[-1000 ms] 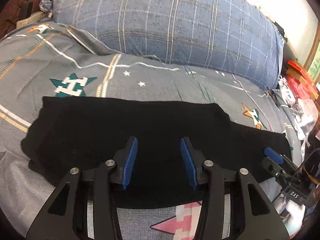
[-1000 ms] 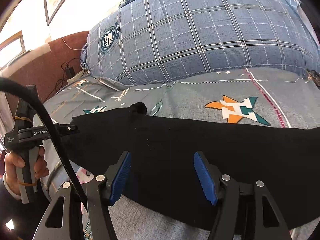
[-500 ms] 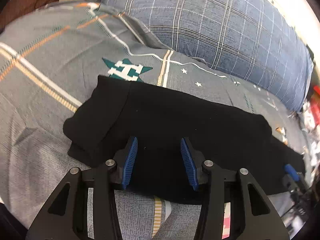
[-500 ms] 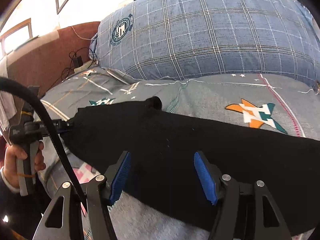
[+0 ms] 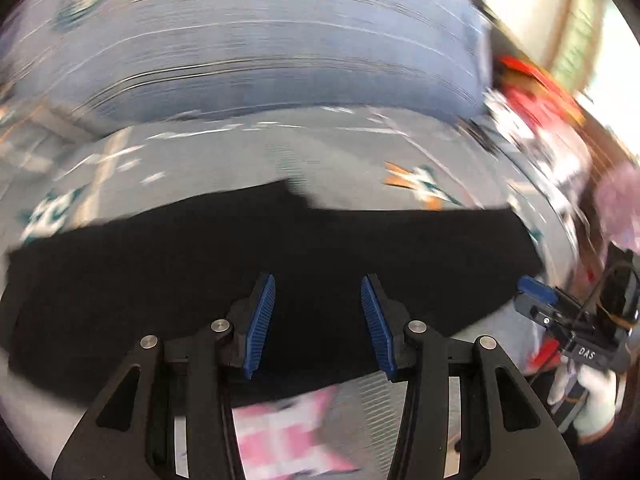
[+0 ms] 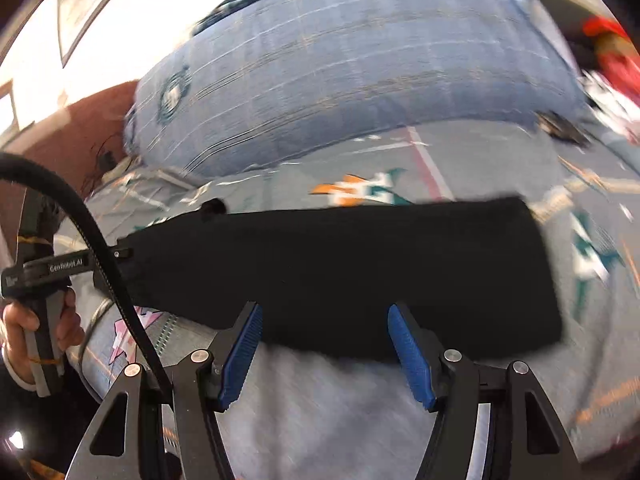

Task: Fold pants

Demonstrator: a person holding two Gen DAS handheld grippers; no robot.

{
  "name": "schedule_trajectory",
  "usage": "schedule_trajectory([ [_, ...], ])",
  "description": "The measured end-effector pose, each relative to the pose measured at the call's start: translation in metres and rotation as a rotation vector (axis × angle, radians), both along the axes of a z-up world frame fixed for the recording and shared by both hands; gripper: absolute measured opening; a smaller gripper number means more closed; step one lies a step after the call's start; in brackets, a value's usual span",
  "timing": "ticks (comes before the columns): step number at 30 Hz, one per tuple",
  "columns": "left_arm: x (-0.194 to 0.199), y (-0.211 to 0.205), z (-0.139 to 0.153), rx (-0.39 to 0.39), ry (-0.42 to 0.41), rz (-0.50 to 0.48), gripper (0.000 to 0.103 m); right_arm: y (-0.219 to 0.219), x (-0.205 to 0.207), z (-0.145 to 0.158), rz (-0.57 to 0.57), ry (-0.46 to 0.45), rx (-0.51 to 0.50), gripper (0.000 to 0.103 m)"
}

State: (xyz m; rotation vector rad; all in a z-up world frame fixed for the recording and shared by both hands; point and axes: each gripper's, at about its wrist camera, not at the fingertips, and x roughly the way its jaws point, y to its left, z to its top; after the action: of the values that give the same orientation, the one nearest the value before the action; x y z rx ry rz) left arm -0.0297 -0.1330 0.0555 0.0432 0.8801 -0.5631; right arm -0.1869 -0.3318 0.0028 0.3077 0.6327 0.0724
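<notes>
Black pants [image 5: 248, 264] lie flat in a long folded strip across the grey patterned bedspread; they also show in the right wrist view [image 6: 352, 272]. My left gripper [image 5: 318, 320] is open and empty, held over the strip's near edge. My right gripper [image 6: 324, 354] is open and empty, just in front of the strip's near edge. The right gripper shows at the right edge of the left wrist view [image 5: 536, 292]. The left gripper shows at the left of the right wrist view [image 6: 116, 254], at the strip's left end. Both views are motion-blurred.
A big blue plaid pillow [image 5: 260, 48] lies along the back of the bed [image 6: 320, 404]. Red and white clutter [image 5: 536, 100] sits beyond the bed's right side. A brown headboard wall [image 6: 92, 120] with cables stands at the left.
Both cameras have swung right; the left wrist view moved from the strip's left end back toward its middle. The right gripper pulled back off the pants. Both grippers stay open.
</notes>
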Motion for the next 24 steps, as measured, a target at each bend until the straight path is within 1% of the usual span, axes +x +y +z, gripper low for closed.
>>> schedule_trajectory([
  [3,0.011,-0.047,0.008,-0.031,0.023,-0.122,0.045,-0.023,-0.014,-0.004,-0.052,0.015,0.083,0.063],
  [5,0.023,-0.080,0.009,-0.037,0.056,-0.202,0.061,-0.038,-0.021,-0.008,-0.107,0.030,0.132,0.063],
  [6,0.027,-0.096,0.008,-0.039,0.059,-0.235,0.062,-0.044,-0.023,-0.010,-0.132,0.037,0.154,0.063],
  [8,0.034,-0.128,0.005,-0.020,0.065,-0.303,0.062,-0.060,-0.028,-0.013,-0.174,0.021,0.221,0.063],
  [10,0.041,-0.158,0.000,-0.001,0.080,-0.359,0.062,-0.068,-0.029,-0.015,-0.198,-0.001,0.254,0.063],
  [12,0.047,-0.186,-0.004,0.010,0.101,-0.417,0.062,-0.070,-0.026,-0.015,-0.205,-0.016,0.245,0.063],
  [13,0.049,-0.202,-0.007,0.017,0.121,-0.464,0.062,-0.069,-0.024,-0.014,-0.204,-0.023,0.234,0.063],
  [15,0.051,-0.227,-0.011,0.032,0.130,-0.527,0.062,-0.068,-0.021,-0.015,-0.205,-0.038,0.224,0.063],
  [16,0.052,-0.234,-0.012,0.036,0.131,-0.544,0.062,-0.068,-0.021,-0.016,-0.207,-0.050,0.232,0.063],
  [19,0.063,-0.263,-0.022,0.049,0.172,-0.604,0.062,-0.073,-0.024,-0.020,-0.213,-0.096,0.286,0.064],
  [21,0.066,-0.271,-0.026,0.056,0.181,-0.631,0.062,-0.076,-0.024,-0.024,-0.216,-0.124,0.328,0.065],
  [23,0.066,-0.279,-0.026,0.045,0.167,-0.667,0.062,-0.081,-0.024,-0.026,-0.222,-0.157,0.368,0.065],
  [24,0.066,-0.283,-0.026,0.042,0.180,-0.692,0.062,-0.082,-0.024,-0.027,-0.225,-0.164,0.374,0.065],
])
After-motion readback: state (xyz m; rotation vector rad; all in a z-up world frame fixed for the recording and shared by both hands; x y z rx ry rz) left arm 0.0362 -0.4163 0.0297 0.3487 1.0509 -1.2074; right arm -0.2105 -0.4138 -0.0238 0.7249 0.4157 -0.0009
